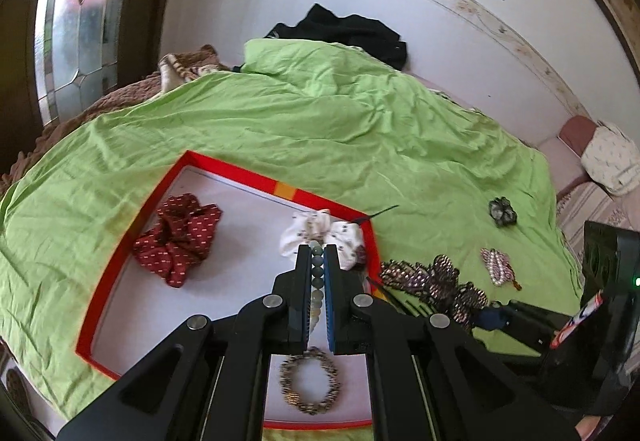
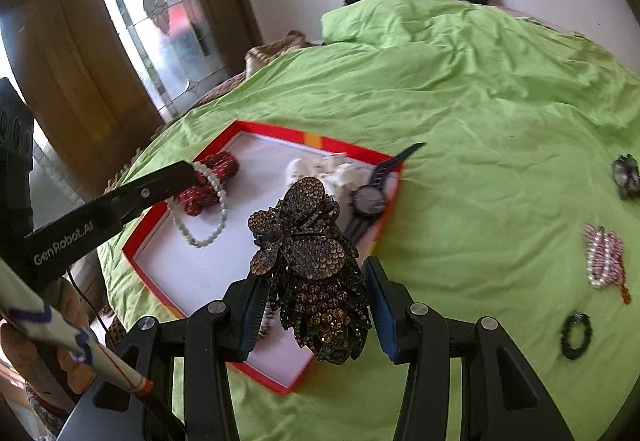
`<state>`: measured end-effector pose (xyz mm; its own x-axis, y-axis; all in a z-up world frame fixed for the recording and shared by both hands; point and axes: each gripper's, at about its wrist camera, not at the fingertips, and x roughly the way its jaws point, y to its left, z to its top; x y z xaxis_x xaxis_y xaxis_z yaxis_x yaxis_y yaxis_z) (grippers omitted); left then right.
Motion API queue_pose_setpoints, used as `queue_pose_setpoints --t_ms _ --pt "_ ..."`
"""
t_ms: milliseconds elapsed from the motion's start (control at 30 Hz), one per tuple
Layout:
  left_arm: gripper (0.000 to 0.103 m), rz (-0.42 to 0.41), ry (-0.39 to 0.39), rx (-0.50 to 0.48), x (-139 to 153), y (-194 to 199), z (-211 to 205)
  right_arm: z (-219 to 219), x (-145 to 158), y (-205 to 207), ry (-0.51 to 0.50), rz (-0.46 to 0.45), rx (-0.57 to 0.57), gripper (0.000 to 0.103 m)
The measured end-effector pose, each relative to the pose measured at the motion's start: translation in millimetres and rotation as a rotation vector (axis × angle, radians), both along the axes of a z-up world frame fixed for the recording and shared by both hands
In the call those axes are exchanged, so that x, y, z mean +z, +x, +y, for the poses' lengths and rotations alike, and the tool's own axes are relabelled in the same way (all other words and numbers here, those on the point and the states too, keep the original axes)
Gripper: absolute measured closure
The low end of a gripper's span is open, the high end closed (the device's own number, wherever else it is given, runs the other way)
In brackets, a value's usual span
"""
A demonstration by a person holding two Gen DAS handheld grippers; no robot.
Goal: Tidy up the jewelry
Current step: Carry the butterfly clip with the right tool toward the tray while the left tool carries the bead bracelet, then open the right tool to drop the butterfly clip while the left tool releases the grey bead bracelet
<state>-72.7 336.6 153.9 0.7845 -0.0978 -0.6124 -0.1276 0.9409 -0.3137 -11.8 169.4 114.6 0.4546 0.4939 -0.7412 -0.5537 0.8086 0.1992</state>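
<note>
From the left wrist, a strand of smooth round jade beads [image 1: 317, 273] is seen clamped lengthwise in the left gripper [image 1: 318, 253] above the red-rimmed tray [image 1: 120, 261]; from the right wrist, a rhinestone butterfly clip [image 2: 308, 261] is held, long axis along the fingers, between the right gripper's [image 2: 316, 281] jaws over the tray's near corner

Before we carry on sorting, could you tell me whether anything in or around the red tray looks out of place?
Yes: the black wristwatch lies draped across the red tray's right rim, its strap sticking out onto the green sheet instead of lying flat inside like the red scrunchie. Three small pieces still lie loose on the sheet farther right.
</note>
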Motion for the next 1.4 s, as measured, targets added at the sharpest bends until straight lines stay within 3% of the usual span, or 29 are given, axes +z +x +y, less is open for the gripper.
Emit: queue_pose_setpoints --t_ms 100,367,833,1400 --pt "0.098 0.021 -0.013 0.019 -4 2 10 11 -4 0 -0.005 0.008 0.019 0.052" --pt "0.098 0.107 0.051 0.104 -19 9 28 47 -19 8 -0.033 0.015 0.065 0.052" --pt "0.098 0.296 0.09 0.261 -58 17 76 83 -60 43 -0.033 0.114 0.07 0.052" --pt "0.096 0.292 0.065 0.274 -61 18 80 87 -68 46 -0.046 0.115 0.063 0.051"
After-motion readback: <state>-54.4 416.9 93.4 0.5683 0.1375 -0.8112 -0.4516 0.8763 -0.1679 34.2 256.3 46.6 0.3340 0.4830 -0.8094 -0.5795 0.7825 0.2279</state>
